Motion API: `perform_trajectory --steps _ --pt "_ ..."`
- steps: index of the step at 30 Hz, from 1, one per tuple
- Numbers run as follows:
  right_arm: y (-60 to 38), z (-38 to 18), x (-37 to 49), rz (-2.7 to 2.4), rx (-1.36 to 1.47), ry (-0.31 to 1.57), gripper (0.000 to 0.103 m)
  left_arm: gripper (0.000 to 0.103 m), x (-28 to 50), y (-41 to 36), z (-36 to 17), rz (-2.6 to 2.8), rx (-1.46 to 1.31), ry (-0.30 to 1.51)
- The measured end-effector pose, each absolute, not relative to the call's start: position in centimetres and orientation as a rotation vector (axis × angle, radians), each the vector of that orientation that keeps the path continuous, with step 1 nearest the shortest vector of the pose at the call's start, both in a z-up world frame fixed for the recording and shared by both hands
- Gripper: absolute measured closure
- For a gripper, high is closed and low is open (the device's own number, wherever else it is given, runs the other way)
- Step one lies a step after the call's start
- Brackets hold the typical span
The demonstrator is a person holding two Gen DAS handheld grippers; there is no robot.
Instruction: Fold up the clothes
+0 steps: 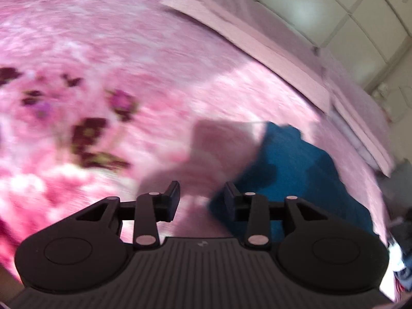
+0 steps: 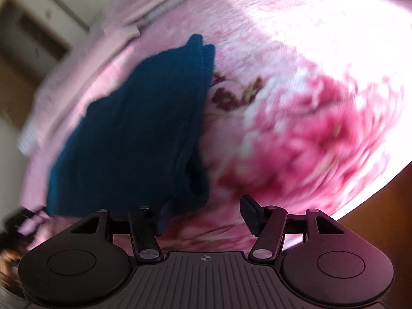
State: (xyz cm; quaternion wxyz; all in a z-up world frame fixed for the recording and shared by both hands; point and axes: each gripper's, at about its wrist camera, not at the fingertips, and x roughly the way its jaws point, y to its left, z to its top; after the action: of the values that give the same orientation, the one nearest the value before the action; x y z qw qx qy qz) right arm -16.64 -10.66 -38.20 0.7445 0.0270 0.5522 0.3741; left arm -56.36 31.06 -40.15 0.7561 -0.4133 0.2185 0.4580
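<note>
Risk, bed: blanket [image 2: 296, 82] is plush and soft, so a pinch aimed at the cloth could catch the pile beneath it and drag both; both views are smeared, so depth to the surface is hard to judge.
Risk, cloth: layers look loosely stacked, and a pull on the top layer alone could slide it off the ones below and spoil the shape.
Risk, stage: this compact shape would suit a piece already folded, or one doubled over and awaiting another fold; the pictures do not settle which.
Cloth: teal cloth [image 2: 134, 131], plain, thick, matte, lying flat on the blanket in a long rough block, with a stepped edge on the side toward the flowers and a rounded bulge at the near corner.
Cloth place: ahead and left of the right jaws [image 2: 204, 213], its near corner just beyond the left finger; ahead and right of the left jaws [image 1: 202, 200], its corner by the right finger.
Right jaws: wide apart, holding nothing.
Left jaws: parted, somewhat narrower, holding nothing.
</note>
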Motion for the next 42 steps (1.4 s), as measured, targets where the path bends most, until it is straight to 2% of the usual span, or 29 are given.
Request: perform_trajectory --steps 2,4,8,14,19,24,35,38,42 --pt "-9.4 -37.9 -15.7 0.791 -0.018 1.269 0.043 0.084 -56.6 31.7 -39.5 1.063 -0.909 0.535" --pt "-7.9 -37.5 -14.8 0.756 -0.073 1.342 0.043 0.084 -56.2 32.1 -37.9 1.109 -0.92 0.601" --pt "-4.7 -32.8 -14.6 0.734 -0.21 1.367 0.043 0.083 -55.7 32.5 -32.2 1.138 -0.935 0.67" --pt "-0.5 -23.0 -13.6 0.789 -0.285 1.327 0.043 0.078 -54.0 32.5 -21.6 1.117 -0.947 0.647" --pt "2.8 -19.9 -11.2 0.998 -0.385 1.276 0.043 0.076 -51.8 29.9 -16.7 1.129 -0.918 0.619" --pt "6.1 -16.8 -8.8 1.204 -0.485 1.212 0.043 0.075 -49.5 23.9 -15.1 1.214 -0.962 0.587" --pt "3.6 -15.5 1.5 1.73 -0.799 1.121 0.043 0.075 -37.7 1.2 -14.3 1.524 -1.159 0.528" --pt "3.1 -15.8 2.6 1.756 -0.861 1.153 0.043 0.073 -34.3 -2.9 -14.0 1.573 -1.15 0.559" --pt "1.8 -15.4 2.8 1.799 -0.962 1.044 0.043 0.073 -31.0 -5.9 -14.8 1.59 -1.178 0.601"
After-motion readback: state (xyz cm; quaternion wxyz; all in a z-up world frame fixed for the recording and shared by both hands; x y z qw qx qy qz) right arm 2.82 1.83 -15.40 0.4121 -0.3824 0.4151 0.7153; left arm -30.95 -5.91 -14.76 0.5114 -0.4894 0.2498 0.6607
